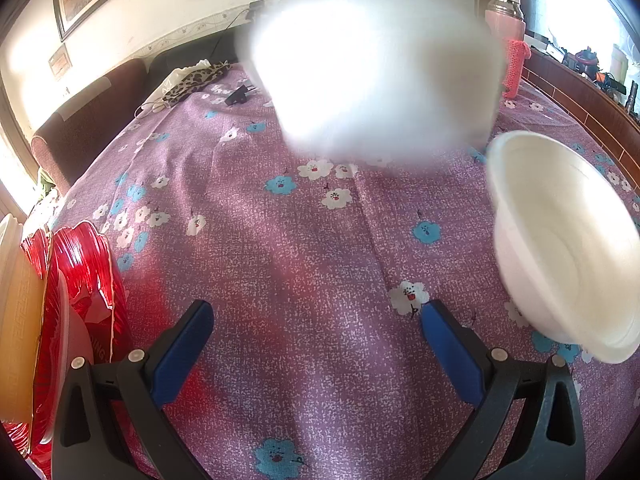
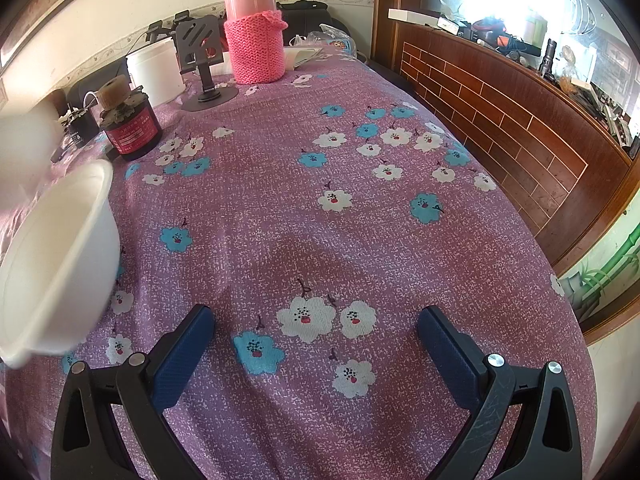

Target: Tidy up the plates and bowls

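Note:
A white bowl (image 1: pixel 560 248) sits tilted at the right of the left wrist view and shows again at the left edge of the right wrist view (image 2: pixel 60 260). I cannot tell whether it rests on the cloth. A large blurred white shape (image 1: pixel 368 72), perhaps another bowl, hangs close to the lens and hides the far table. Red plates (image 1: pixel 88 276) and a gold-coloured plate (image 1: pixel 18 320) stand on edge at the far left. My left gripper (image 1: pixel 316 312) is open over bare cloth between the plates and the bowl. My right gripper (image 2: pixel 316 316) is open and holds nothing, right of the bowl.
The table has a purple flowered cloth (image 2: pixel 320 220). At its far end stand a pink flask in a knitted sleeve (image 2: pixel 256 36), a dark jar (image 2: pixel 130 124), a phone stand (image 2: pixel 204 60) and a white tub (image 2: pixel 156 70). A wooden ledge (image 2: pixel 520 100) runs along the right edge.

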The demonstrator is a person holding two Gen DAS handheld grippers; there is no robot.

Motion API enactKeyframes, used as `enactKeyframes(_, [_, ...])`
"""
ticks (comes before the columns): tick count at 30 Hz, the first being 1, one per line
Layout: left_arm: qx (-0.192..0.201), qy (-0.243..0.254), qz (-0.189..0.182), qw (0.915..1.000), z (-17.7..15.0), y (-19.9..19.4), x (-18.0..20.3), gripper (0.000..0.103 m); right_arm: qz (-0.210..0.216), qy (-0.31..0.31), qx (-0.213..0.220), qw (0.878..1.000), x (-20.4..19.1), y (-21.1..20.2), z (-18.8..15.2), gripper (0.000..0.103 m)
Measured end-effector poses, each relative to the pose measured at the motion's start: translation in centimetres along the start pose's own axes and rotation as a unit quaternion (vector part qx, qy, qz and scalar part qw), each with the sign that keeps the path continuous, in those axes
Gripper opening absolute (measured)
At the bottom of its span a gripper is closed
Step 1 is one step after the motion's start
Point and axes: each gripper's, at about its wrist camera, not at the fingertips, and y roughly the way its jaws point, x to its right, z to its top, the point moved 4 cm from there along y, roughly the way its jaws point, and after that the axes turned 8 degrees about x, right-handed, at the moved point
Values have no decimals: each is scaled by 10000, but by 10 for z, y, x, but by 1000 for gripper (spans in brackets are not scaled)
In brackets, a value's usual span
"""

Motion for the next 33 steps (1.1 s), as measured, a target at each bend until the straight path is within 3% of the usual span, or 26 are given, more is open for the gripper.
enactKeyframes(19, [2,-6,4,10000,0,2,0,103,40,-19,-45,10000,-1,2,1,102])
enactKeyframes(23, [-45,-3,-32,10000,0,1,-1,103,316,-285,-415,9982,-2,3,3,102])
enactKeyframes(25, [-318,-71,-98,9994,0,2,-3,103,425,-215,-506,9976,2,2,3,102])
enactKeyframes(28, [-755,-107,-212,9969,-2,1,-2,103,223,-309,-858,9956,-4,5,4,102])
enactKeyframes(33, [-932,-113,-269,9952,-3,1,-2,103,162,-203,-1332,9907,-5,12,9,102])
